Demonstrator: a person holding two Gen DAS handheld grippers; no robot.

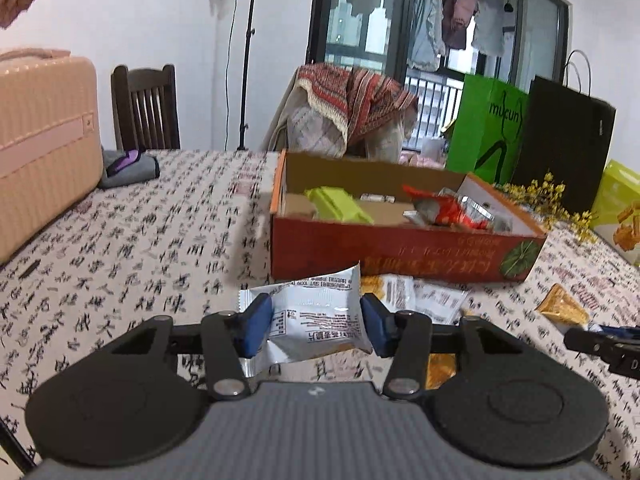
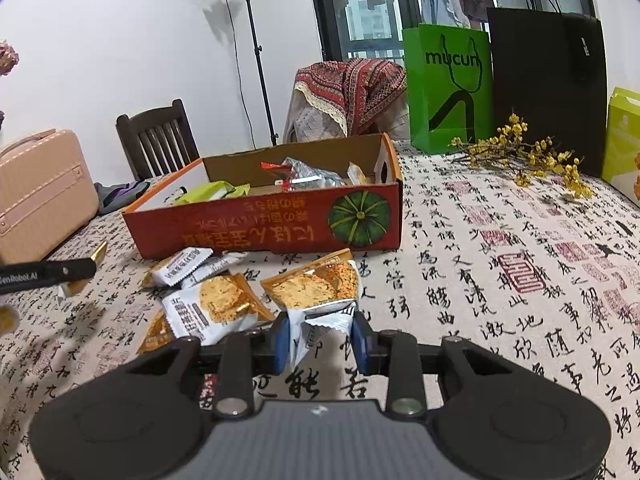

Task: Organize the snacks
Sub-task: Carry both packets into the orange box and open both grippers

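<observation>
A red open cardboard box stands on the table and holds a green packet, a red packet and other snacks. It also shows in the right wrist view. My left gripper is shut on a white snack packet, lifted just in front of the box. My right gripper is shut on the white end of an orange cracker packet near the table. Several cracker packets lie in front of the box.
A pink suitcase stands at the table's left. A green bag, a black bag and yellow flowers are at the back right. A chair and a cloth-draped chair stand behind the table.
</observation>
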